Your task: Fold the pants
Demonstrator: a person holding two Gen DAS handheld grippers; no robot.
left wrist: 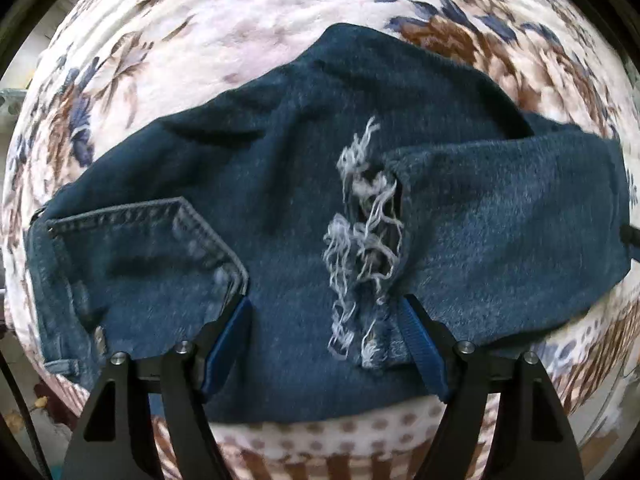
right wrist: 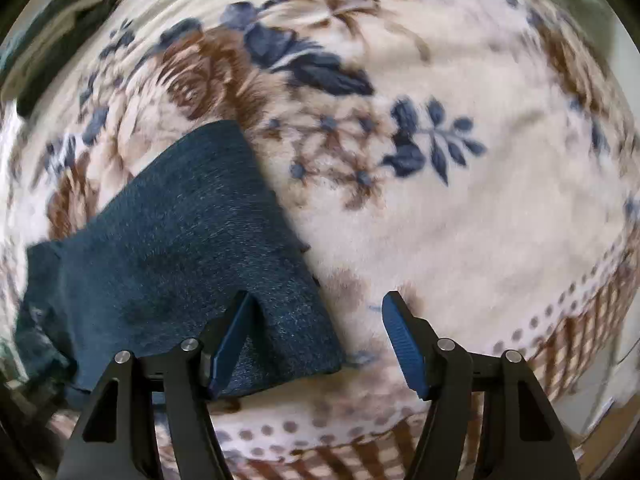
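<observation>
Dark blue jeans [left wrist: 280, 184] lie folded over on a floral blanket, with a back pocket [left wrist: 140, 256] at the left and a frayed tear [left wrist: 364, 240] in the middle. My left gripper [left wrist: 325, 300] points down at them. Its jaws stand wide apart, astride the denim around the tear, and the cloth between them lies flat. In the right wrist view one end of the jeans [right wrist: 180, 240] fills the lower left. My right gripper [right wrist: 320, 296] is open, its left finger over the edge of the denim and its right finger over bare blanket.
The cream blanket [right wrist: 440, 220] with brown and blue flowers covers the whole surface. Its dotted and checked border [right wrist: 360, 432] runs along the near side. Something dark [right wrist: 76, 4] lies past the blanket at the far left. A strip of floor [left wrist: 28, 404] shows at the lower left.
</observation>
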